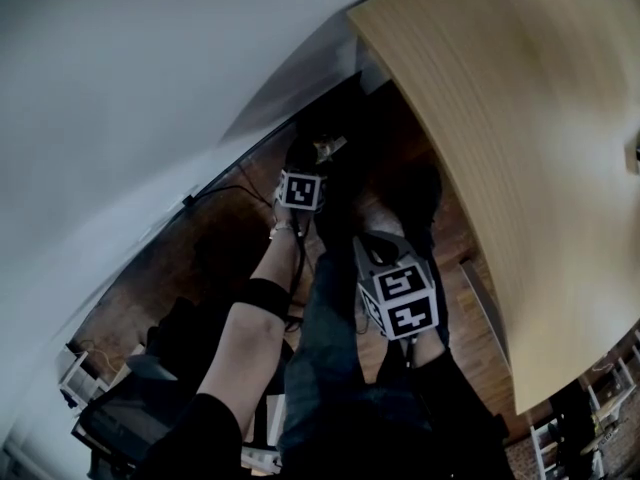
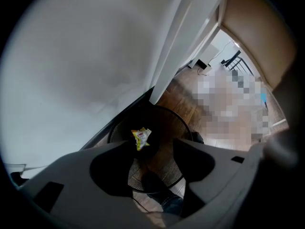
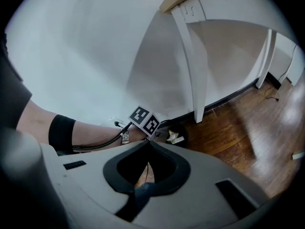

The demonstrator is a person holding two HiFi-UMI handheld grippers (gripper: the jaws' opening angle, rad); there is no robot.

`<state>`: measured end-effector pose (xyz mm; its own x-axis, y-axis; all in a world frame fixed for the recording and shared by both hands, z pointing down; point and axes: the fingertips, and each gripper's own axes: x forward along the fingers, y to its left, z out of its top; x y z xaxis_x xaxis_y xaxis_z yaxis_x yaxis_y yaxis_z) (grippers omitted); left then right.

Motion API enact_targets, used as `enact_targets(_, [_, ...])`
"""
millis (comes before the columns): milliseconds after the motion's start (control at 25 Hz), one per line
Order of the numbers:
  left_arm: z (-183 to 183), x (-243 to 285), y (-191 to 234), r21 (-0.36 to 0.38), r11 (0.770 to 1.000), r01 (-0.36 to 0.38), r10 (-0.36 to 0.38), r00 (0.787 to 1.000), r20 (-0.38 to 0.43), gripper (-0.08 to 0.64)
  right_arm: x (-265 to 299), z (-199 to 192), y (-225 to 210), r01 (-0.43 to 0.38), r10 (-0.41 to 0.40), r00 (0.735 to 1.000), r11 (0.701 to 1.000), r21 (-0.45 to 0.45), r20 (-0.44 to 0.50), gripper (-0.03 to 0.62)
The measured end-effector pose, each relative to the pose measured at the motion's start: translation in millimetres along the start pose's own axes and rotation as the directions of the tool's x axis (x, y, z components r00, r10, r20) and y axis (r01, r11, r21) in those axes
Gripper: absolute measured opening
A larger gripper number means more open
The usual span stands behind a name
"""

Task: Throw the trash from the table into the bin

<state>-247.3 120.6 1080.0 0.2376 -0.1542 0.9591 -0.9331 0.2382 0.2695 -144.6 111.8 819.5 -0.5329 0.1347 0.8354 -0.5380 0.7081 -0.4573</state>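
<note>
The left gripper (image 2: 153,145) is hanging over the bin (image 2: 167,166) with its jaws standing well apart, their pads pressing on nothing. A small crumpled wrapper (image 2: 141,138), yellow and white with a red spot, is showing just off the tip of one jaw, against the dark inside of the bin. Whether it is lying there or is in the air I cannot tell.

The right gripper (image 3: 149,143) is keeping its jaws together, tips meeting, with nothing caught between them. It is pointing down past the left gripper's marker cube (image 3: 145,119).

The bin is round and made of black wire mesh. It is standing on a floor (image 3: 238,132) of glossy brown wooden planks, close to a white wall (image 3: 95,46) and just beside a white, square-edged table leg (image 3: 193,66). In the right gripper view pale crumpled scraps (image 3: 175,137) are lying inside it.

Above, the tabletop (image 1: 520,168) is showing as a light, straight-grained wooden slab with a thin edge. The grippers' bodies are smooth grey plastic, the jaw pads matte black and rounded. A black band (image 3: 62,130) is wrapping the person's left forearm, and a dark cable (image 3: 100,144) is running along it.
</note>
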Motion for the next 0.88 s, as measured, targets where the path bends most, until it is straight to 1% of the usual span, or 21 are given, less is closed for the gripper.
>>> enact_targets(120, [-5, -1, 3, 0.007, 1.0, -0.007, 0.007, 1.0, 0.001, 0.259, 5, 0, 2, 0.0, 0.0, 1.0, 1.0, 0.002, -0.003, 0.008])
enact_targets(400, [-6, -12, -15, -0.003, 0.998, 0.058, -0.058, 0.998, 0.029, 0.249, 0, -1, 3, 0.0, 0.0, 1.0, 1.0, -0.009, 0.002, 0.008])
enact_targets(480, [-1, -23, -18, 0.001, 0.998, 0.063, -0.063, 0.997, 0.051, 0.191, -3, 3, 4, 0.0, 0.0, 1.0, 1.0, -0.011, 0.005, 0.008])
enact_targets(560, [4, -39, -21, 0.019, 0.998, 0.058, -0.059, 0.994, 0.09, 0.074, -9, 9, 7, 0.003, -0.003, 1.0, 1.0, -0.013, 0.011, 0.008])
enact_targets(640, [5, -62, -22, 0.055, 0.998, 0.033, -0.04, 0.991, 0.126, 0.003, -18, 12, 10, 0.013, -0.013, 1.0, 1.0, -0.021, 0.016, 0.008])
enact_targets(800, [3, -122, -36, 0.123, 0.992, 0.011, -0.036, 0.978, 0.206, 0.0, -46, 17, 23, 0.023, -0.022, 0.999, 0.999, -0.027, 0.033, 0.008])
enact_targets(880, [6, -159, -51, 0.145, 0.989, 0.017, -0.05, 0.972, 0.231, 0.0, -64, 20, 24, 0.033, -0.031, 0.998, 0.999, -0.032, 0.05, 0.008])
